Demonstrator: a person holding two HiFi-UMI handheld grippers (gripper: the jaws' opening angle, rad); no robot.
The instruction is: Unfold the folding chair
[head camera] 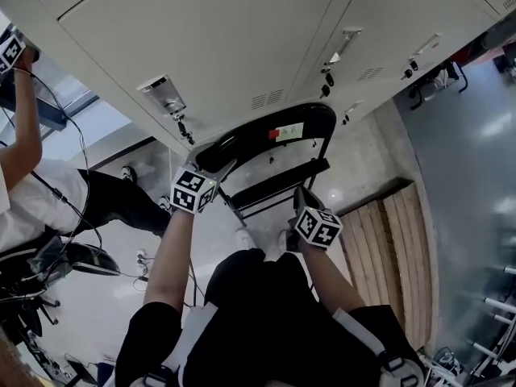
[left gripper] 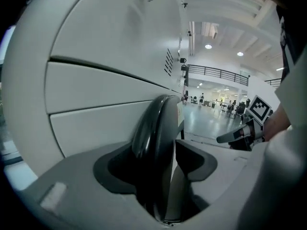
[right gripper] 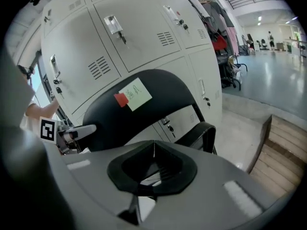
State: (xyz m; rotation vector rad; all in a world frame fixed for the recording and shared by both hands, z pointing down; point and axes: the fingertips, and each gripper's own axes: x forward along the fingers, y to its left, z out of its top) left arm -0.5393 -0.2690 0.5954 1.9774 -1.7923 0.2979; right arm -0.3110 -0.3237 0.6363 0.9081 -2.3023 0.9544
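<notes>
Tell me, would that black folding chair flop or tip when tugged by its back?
Probably stiff: the folding chair has a moulded back and a tube frame. Its glossy back edge, clamped in the left gripper, may be slippery. Standing narrow and upright by the lockers, it could tip easily.

Pale speckled floor [head camera: 359,164] under folding chair [head camera: 278,131], wooden slatted platform [head camera: 395,248] beside, lockers [head camera: 242,39] behind.

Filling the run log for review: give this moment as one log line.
left gripper: shut on black folding chair backrest rim | right gripper: shut, empty | chair: upright before pale grey metal lockers
</notes>
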